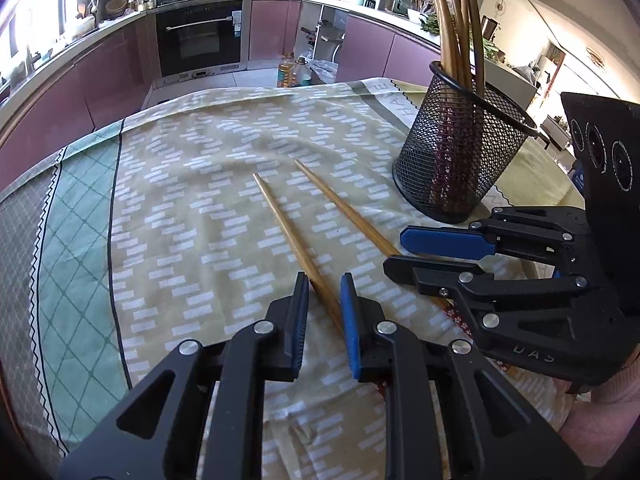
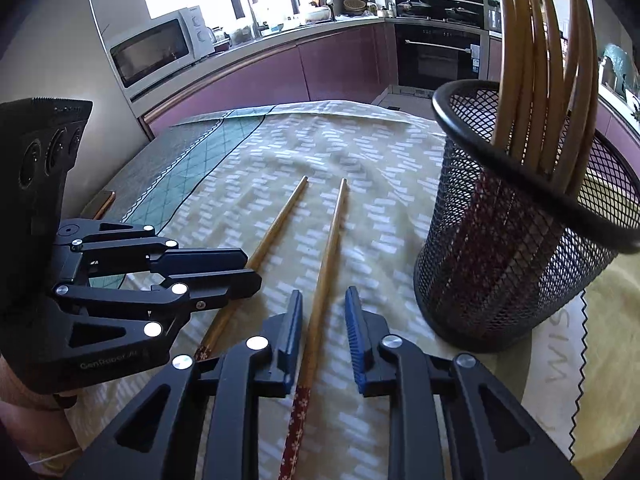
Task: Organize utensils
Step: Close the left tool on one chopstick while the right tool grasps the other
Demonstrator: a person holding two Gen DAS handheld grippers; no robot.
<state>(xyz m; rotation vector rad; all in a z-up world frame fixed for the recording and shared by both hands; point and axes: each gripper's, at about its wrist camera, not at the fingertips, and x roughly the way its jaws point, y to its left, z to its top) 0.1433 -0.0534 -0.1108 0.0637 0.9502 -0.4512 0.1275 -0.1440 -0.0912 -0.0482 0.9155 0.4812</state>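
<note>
Two chopsticks (image 2: 280, 236) lie side by side on the tablecloth (image 1: 180, 208), tips pointing away toward the far edge. The mesh holder (image 1: 460, 160) stands upright to their right, more chopsticks leaning inside it. The left gripper (image 1: 324, 300) straddles the left stick, the right gripper (image 2: 324, 312) straddles the right one, the two grippers just beside each other. Behind the table, an oven (image 1: 200, 36) sits under the counter.
</note>
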